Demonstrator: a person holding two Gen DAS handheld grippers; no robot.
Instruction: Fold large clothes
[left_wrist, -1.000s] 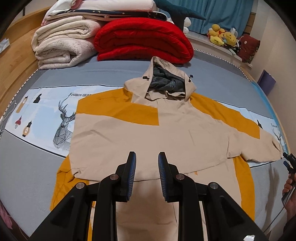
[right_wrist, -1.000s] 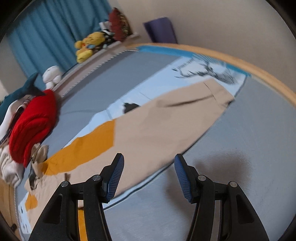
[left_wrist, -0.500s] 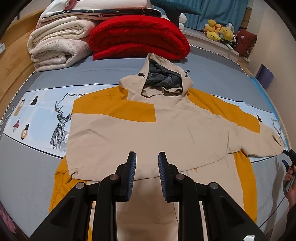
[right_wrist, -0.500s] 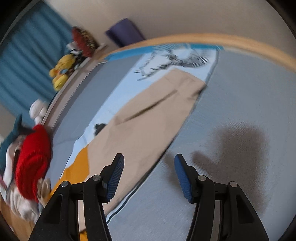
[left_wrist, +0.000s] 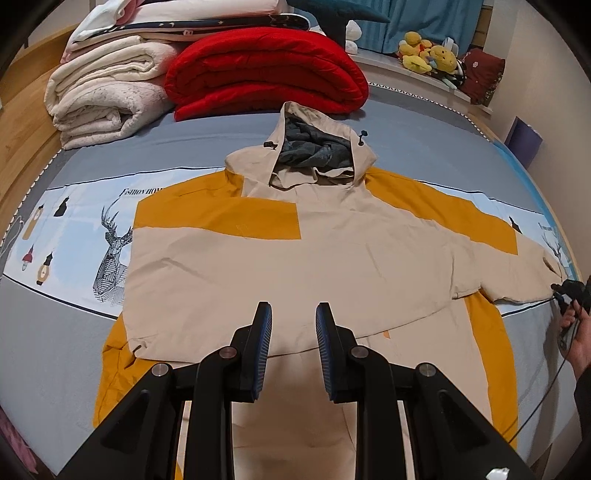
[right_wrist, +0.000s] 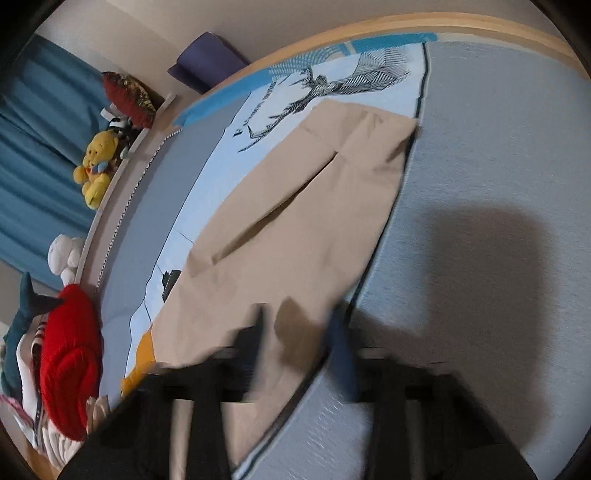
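- Your left hand-held gripper hovers over the lower middle of the hooded jacket with its jaws apart and nothing between them.
- The jacket lies spread flat on the bed, hood at the far end, hem nearest you. It is beige with mustard-yellow panels.
- The jacket's left sleeve is folded in across the chest; its right sleeve stretches out flat to the right, cuff near the bed's right edge.
- Your right hand-held gripper sits low over that right sleeve, towards its near edge. Its fingers are motion-blurred; a gap shows between them, and I cannot tell whether they touch the cloth.
- In the left wrist view, your right hand shows at the far right, just beside the cuff.
- Behind the hood sits a folded red quilt, with cream blankets stacked to its left.
- Yellow plush toys sit on the ledge at far right.
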